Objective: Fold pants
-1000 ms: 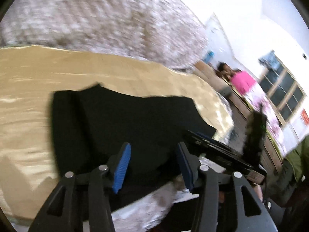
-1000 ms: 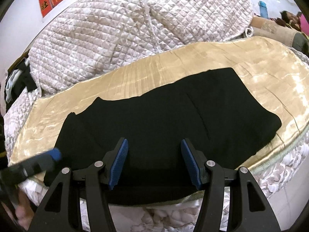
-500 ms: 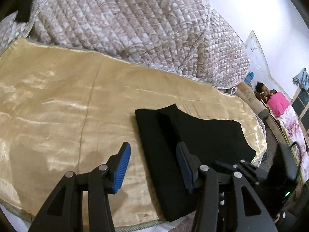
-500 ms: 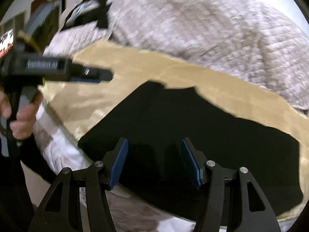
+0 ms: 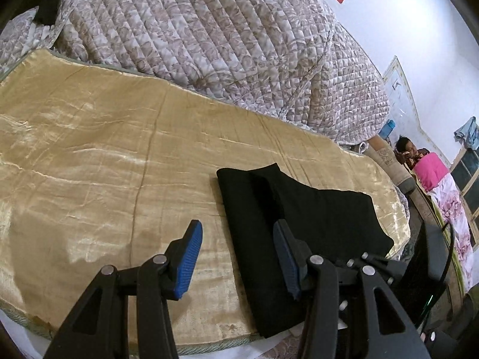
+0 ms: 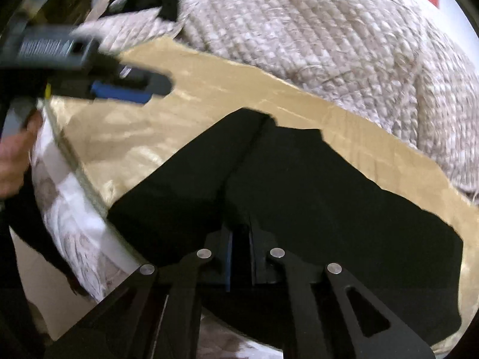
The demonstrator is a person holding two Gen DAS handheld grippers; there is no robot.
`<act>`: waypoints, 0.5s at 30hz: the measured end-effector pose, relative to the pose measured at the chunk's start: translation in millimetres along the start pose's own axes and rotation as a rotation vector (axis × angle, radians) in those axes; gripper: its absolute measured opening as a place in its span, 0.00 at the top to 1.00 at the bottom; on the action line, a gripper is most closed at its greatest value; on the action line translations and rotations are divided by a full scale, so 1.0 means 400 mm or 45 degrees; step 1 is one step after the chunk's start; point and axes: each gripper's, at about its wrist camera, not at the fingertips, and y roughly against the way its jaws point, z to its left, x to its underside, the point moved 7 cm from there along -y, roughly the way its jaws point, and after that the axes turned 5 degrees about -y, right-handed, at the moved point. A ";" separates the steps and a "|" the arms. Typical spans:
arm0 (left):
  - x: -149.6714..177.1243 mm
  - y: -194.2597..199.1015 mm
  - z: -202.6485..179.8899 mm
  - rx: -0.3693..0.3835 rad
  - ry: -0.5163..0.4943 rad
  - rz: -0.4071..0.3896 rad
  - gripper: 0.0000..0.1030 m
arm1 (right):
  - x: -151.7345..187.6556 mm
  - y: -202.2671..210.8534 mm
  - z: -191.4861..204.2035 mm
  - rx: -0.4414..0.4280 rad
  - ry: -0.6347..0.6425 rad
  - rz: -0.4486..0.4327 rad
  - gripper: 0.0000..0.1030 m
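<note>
since the earlier frame right gripper (image 6: 239, 251) has clamped shut on the near edge of the black pants (image 5: 302, 218) at 6 o'clock on the gold mat (image 5: 104, 155), left gripper (image 5: 236, 257) half open, empty; thin pinch risks lifting one layer, undoing the fold.

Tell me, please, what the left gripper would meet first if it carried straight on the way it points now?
Most likely the gold satin cover, just left of the black pants; the left gripper stands open, angled down at it. Depth is unclear.
</note>
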 end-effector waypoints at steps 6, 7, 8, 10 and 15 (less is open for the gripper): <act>0.012 -0.015 -0.005 -0.009 -0.012 0.025 0.49 | -0.074 0.027 -0.190 0.064 -0.304 -0.053 0.92; 0.015 -0.019 -0.006 -0.011 -0.015 0.031 0.49 | -0.078 0.024 -0.232 0.067 -0.370 -0.048 0.91; 0.020 -0.023 -0.006 -0.012 -0.018 0.039 0.49 | -0.072 0.014 -0.285 0.070 -0.456 -0.023 0.83; 0.029 -0.032 -0.009 -0.011 -0.027 0.057 0.49 | -0.053 0.019 -0.353 0.103 -0.591 -0.024 0.66; 0.056 -0.061 -0.029 0.001 -0.068 0.116 0.49 | 0.013 0.046 -0.377 -0.006 -0.762 -0.017 0.62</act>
